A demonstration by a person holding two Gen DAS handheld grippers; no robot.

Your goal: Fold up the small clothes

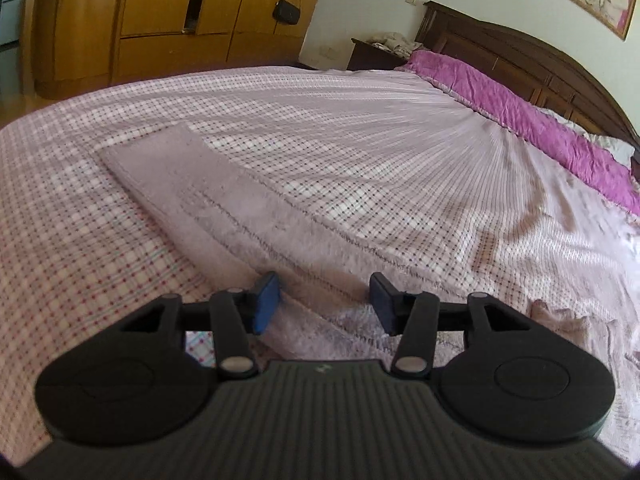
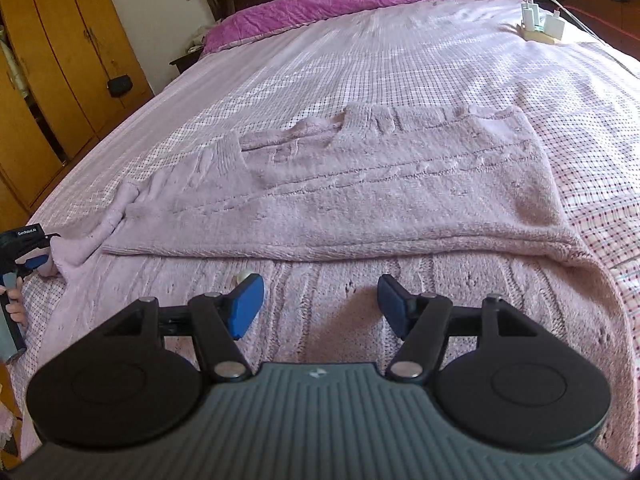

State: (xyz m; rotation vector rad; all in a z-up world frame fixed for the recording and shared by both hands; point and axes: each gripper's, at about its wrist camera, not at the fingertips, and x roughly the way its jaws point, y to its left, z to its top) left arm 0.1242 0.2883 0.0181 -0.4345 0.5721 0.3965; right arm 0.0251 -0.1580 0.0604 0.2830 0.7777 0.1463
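Pink knitted sweater (image 2: 360,200) spread flat on the checked bedspread (image 2: 400,60).

Lying just ahead of and beneath both grippers; left gripper (image 1: 324,300) jaws apart over one edge (nothing pinched), right gripper (image 2: 320,304) jaws wide apart above the near hem.

Soft daylight, motion blur, fisheye-bent edges

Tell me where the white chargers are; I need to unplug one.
In the right wrist view, the white chargers sit at the upper right on the checked bedspread, beyond the pink sweater.
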